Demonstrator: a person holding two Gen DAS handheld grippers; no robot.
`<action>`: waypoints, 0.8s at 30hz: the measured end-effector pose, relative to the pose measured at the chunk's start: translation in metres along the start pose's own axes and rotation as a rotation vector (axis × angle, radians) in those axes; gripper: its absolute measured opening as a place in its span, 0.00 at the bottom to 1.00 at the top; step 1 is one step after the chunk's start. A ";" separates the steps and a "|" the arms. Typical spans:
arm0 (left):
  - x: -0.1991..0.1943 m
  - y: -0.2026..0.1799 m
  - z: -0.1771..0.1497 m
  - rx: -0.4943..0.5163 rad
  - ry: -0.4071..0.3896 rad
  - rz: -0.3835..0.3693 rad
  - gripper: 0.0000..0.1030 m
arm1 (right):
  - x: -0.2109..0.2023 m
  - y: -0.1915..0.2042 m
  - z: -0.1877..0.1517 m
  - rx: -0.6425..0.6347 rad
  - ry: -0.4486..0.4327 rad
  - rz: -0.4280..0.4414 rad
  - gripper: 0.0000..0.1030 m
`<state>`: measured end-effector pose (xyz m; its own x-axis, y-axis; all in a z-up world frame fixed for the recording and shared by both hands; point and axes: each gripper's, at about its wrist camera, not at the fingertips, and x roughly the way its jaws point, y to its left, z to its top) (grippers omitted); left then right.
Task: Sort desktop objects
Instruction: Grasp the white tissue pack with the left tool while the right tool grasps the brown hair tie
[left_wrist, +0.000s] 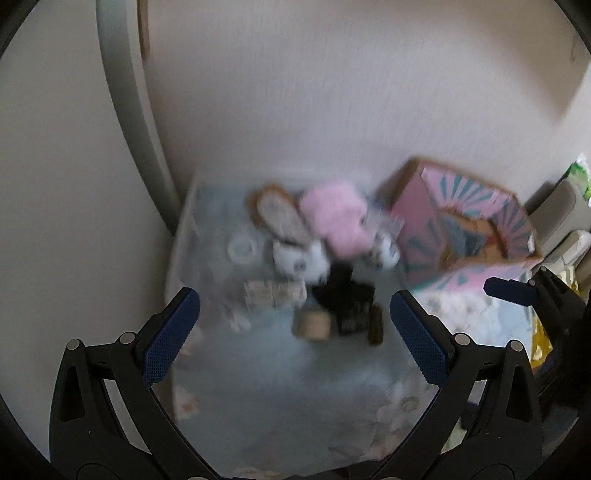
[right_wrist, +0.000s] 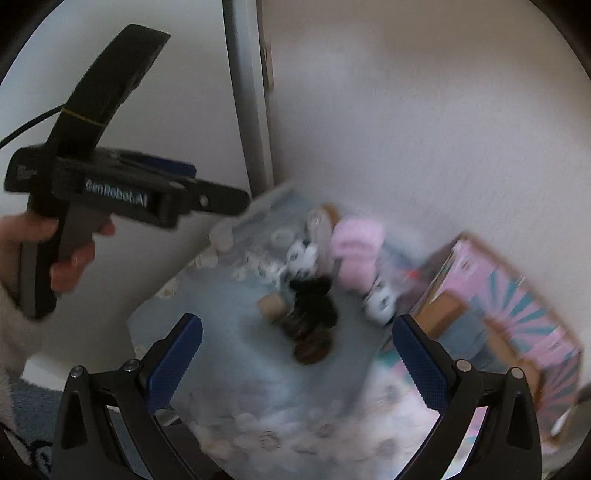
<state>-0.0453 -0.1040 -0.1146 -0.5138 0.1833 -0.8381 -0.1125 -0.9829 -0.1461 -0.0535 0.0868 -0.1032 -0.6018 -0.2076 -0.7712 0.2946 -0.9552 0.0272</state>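
Both views are motion-blurred. A pale blue cloth covers the table (left_wrist: 258, 369), with a cluster of small items at its far end: a pink fluffy thing (left_wrist: 336, 218), a brown-rimmed oval object (left_wrist: 275, 212), a white ring (left_wrist: 242, 249), white-and-black items (left_wrist: 299, 260), a black object (left_wrist: 347, 295) and a small tan block (left_wrist: 314, 325). My left gripper (left_wrist: 295, 332) hovers open above the cloth, empty. My right gripper (right_wrist: 297, 354) is open and empty too, above the black object (right_wrist: 314, 302) and a brown round item (right_wrist: 312, 349). The pink thing (right_wrist: 356, 251) lies beyond.
An open pink-and-teal cardboard box (left_wrist: 465, 225) stands at the table's right (right_wrist: 517, 325). A white wall and a grey door frame (left_wrist: 136, 122) close off the back and left. A hand (right_wrist: 66, 254) holds the left gripper's body (right_wrist: 110, 192). Grey containers (left_wrist: 557, 214) sit far right.
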 end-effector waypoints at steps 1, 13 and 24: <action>0.013 0.001 -0.007 -0.008 0.012 0.006 1.00 | 0.009 0.002 -0.006 0.008 0.009 -0.005 1.00; 0.100 0.017 -0.028 -0.060 -0.001 0.090 1.00 | 0.100 -0.024 -0.059 0.150 0.073 -0.110 0.84; 0.112 0.029 -0.030 -0.078 -0.006 0.090 1.00 | 0.118 -0.027 -0.064 0.152 0.090 -0.124 0.67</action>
<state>-0.0812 -0.1122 -0.2286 -0.5237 0.0942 -0.8467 0.0010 -0.9938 -0.1112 -0.0848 0.1012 -0.2354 -0.5560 -0.0732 -0.8280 0.1030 -0.9945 0.0187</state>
